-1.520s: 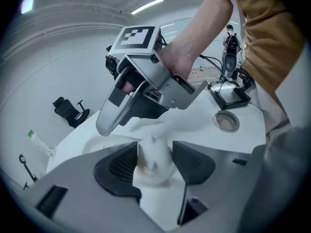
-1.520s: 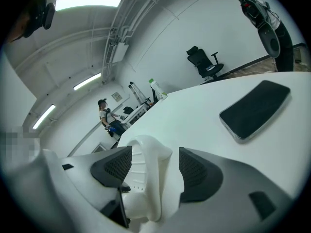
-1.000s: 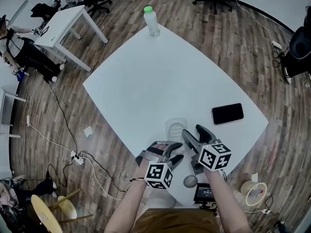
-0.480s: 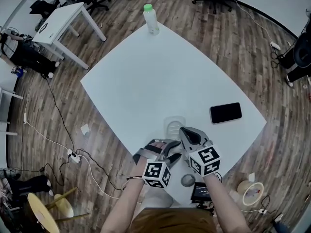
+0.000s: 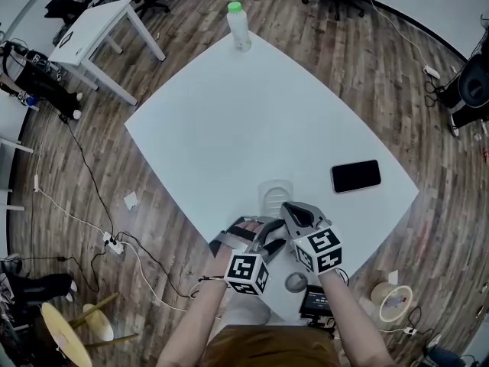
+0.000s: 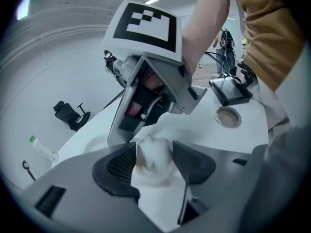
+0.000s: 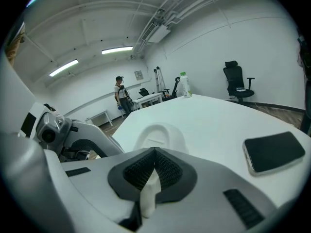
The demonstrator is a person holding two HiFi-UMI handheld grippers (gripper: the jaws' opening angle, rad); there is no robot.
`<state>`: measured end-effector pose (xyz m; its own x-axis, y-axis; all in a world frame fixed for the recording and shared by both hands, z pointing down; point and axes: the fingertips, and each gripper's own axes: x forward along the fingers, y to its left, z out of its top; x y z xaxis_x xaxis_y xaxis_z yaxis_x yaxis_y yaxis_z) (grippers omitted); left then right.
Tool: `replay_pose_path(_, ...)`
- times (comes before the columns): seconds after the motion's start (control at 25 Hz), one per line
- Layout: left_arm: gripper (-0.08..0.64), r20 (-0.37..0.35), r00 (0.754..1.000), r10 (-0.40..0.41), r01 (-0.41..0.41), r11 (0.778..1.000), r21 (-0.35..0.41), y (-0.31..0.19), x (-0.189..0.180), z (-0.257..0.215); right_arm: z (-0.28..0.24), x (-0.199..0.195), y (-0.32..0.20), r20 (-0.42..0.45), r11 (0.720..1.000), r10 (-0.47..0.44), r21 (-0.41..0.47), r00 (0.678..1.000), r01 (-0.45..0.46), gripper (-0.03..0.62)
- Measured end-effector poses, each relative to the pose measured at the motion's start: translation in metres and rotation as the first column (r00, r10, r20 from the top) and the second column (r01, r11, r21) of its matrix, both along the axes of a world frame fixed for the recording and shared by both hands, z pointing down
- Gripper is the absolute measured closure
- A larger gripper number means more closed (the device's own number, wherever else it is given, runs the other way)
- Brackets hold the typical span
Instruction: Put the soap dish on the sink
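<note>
**Gripper state.** The right gripper point(image 5: 290, 209) is fully closed. In the right gripper view its pads meet along one seam. A thin white strip shows at that seam, and the frames do not show what it is. The left gripper point(image 5: 281, 235) stands wide, with a white lump point(image 6: 154, 159) filling the gap between its jaws. Both pads appear to bear on the lump's sides, so this is judged a grip. What the lump is cannot be determined.

**Location of the task item.** The soap dish point(image 5: 276, 193) lies flat on the white bench point(image 5: 252, 113), near the edge closest to the person. A phone point(image 5: 356, 176) lies well apart to its right, and a bottle point(image 5: 238, 29) stands at the far corner. No sink is visible in any view.

**Governing relation.** The dish lies directly ahead of the right gripper, just beyond its tips. In the right gripper view it sits centred above the closed jaws. Its long axis appears to run away from the person, roughly in line with the direction in which that gripper points. The right gripper is the nearer of the two. The left gripper sits beside and slightly behind it, angled across toward the right.

**Judgement.** The dish is not yet picked up. The jaws must be opened before they can take its rim. With the axis in line, the near end of the rim is the accessible edge.
</note>
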<state>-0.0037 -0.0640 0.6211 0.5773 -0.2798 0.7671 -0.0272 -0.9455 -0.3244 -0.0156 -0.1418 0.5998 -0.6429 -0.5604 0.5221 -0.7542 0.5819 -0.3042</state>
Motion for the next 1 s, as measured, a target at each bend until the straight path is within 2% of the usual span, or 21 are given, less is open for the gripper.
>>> replay_pose_path(0.28,0.327,0.005,1.0,-0.012,0.012,0.999,0.03,-0.003,-0.004,-0.007,0.004,-0.001,0.004,-0.016,1.0,-0.013,-0.025,1.0,0.013,0.584)
replay_pose_path(0.4,0.327,-0.051,0.997,-0.057,0.06,0.997,0.047,-0.009,-0.003,-0.021,0.006,-0.001,0.005,-0.024,0.999,-0.023,-0.029,0.999,0.023,0.584)
replay_pose_path(0.52,0.327,-0.126,0.984,-0.129,0.136,0.99,0.048,-0.017,-0.01,-0.037,0.008,-0.004,0.007,-0.015,0.999,-0.025,-0.041,1.0,0.024,0.584)
replay_pose_path(0.68,0.347,-0.224,0.943,-0.248,0.251,0.968,-0.016,-0.028,-0.019,-0.055,0.002,0.002,0.005,-0.006,0.999,0.008,-0.038,1.0,-0.009,0.584)
replay_pose_path(0.84,0.49,-0.286,0.889,-0.359,0.357,0.932,-0.06,-0.038,-0.032,-0.071,-0.013,0.012,0.0,-0.012,0.999,0.034,0.008,0.999,-0.034,0.584)
replay_pose_path(0.92,0.546,-0.319,0.854,-0.41,0.405,0.91,-0.085,-0.04,-0.036,-0.077,-0.021,0.016,0.001,-0.019,0.999,0.043,0.033,0.999,-0.043,0.584)
replay_pose_path(1.0,0.554,-0.368,0.8,-0.474,0.453,0.879,-0.148,-0.041,-0.037,-0.084,-0.029,0.021,0.003,-0.047,0.996,0.045,0.076,0.998,-0.042,0.584)
